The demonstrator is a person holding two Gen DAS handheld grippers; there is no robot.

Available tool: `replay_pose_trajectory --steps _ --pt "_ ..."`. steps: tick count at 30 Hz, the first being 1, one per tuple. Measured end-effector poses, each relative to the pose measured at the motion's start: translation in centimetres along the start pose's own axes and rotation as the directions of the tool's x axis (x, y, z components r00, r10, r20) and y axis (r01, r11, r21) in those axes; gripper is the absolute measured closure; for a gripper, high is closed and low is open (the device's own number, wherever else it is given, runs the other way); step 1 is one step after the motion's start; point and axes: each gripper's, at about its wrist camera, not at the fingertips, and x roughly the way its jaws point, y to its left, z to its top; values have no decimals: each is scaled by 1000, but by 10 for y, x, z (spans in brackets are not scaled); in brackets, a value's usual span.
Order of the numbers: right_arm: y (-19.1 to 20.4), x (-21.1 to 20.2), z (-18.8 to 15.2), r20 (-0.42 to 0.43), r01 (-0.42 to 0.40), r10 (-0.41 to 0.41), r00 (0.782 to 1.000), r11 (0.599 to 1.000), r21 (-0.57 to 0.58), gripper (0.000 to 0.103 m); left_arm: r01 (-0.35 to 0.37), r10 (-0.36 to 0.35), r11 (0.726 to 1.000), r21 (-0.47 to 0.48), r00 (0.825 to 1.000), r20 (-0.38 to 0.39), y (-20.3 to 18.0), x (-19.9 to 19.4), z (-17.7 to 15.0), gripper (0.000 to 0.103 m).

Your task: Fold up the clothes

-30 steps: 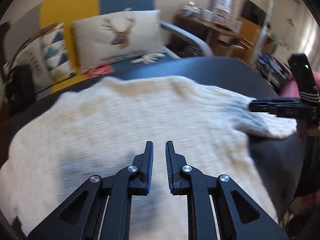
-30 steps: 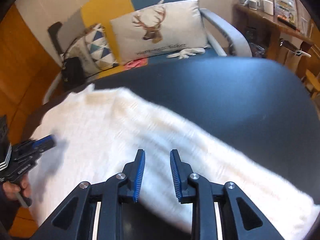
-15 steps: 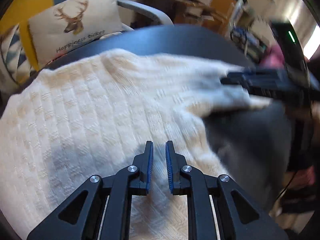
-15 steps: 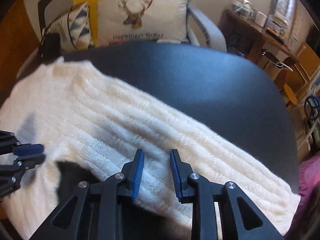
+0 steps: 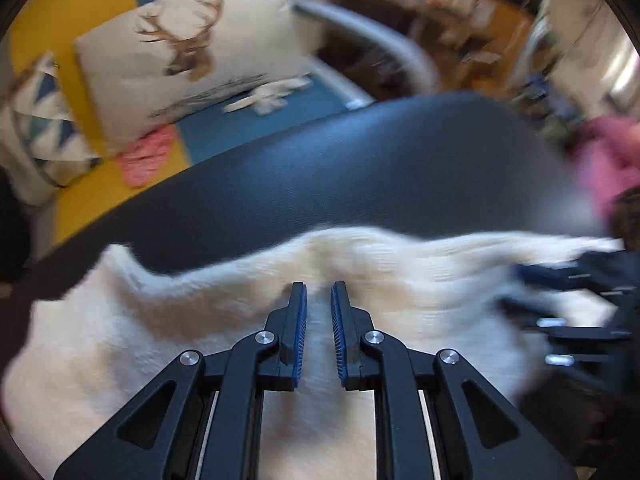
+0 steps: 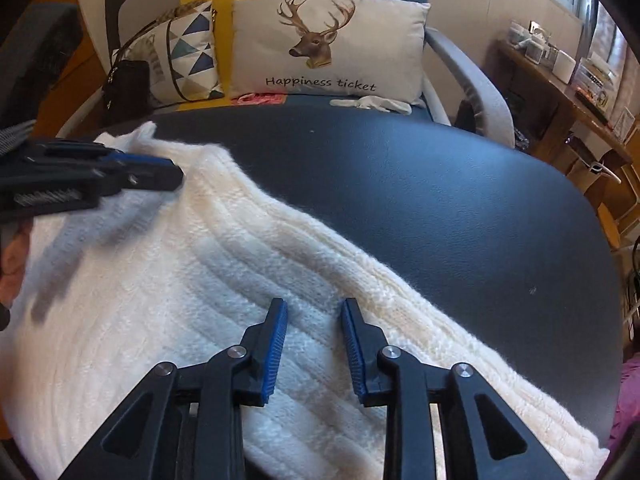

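A cream knitted sweater (image 6: 168,288) lies spread on a round dark table (image 6: 440,200); it also shows, blurred, in the left wrist view (image 5: 160,340). My right gripper (image 6: 314,308) hovers just over the sweater's ribbed part, jaws open and empty. My left gripper (image 5: 319,292) is over the sweater near its far edge, jaws a narrow gap apart with nothing between them. In the right wrist view the left gripper (image 6: 168,170) sits at the sweater's far left corner. In the left wrist view the right gripper (image 5: 560,300) shows blurred at the right.
A sofa behind the table holds a deer cushion (image 6: 324,44), a triangle-pattern cushion (image 6: 180,56), a black bag (image 6: 126,88), a pink cloth (image 6: 258,99) and white gloves (image 6: 372,103). A wooden desk (image 6: 560,80) with clutter stands at the right.
My left gripper has swung from the sweater's middle toward its far edge. My right gripper has moved farther over the ribbed part, and the bare table patch beside it is now covered.
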Motion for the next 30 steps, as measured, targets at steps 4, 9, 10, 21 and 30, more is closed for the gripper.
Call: replay_pose_trajectory --steps 4,9,10,21,30 --pt "-4 -8 -8 42 -9 8 999 999 39 76 -36 39 995 -96 999 30 0 2 -1 89" --pt "-43 -71 -55 225 -317 257 940 902 294 74 28 -23 993 -112 999 47 -5 -32 -29 89" --pt "-54 -88 -76 272 -368 284 919 865 341 74 36 -31 994 -101 998 53 -7 -40 -38 89" --pt "-187 -175 -314 488 -475 49 871 337 813 64 149 -149 989 6 989 10 -51 -98 -152 87" --pt "-220 -145 -339 465 -456 -53 884 126 881 66 142 -142 989 -50 990 6 -43 -109 -166 85"
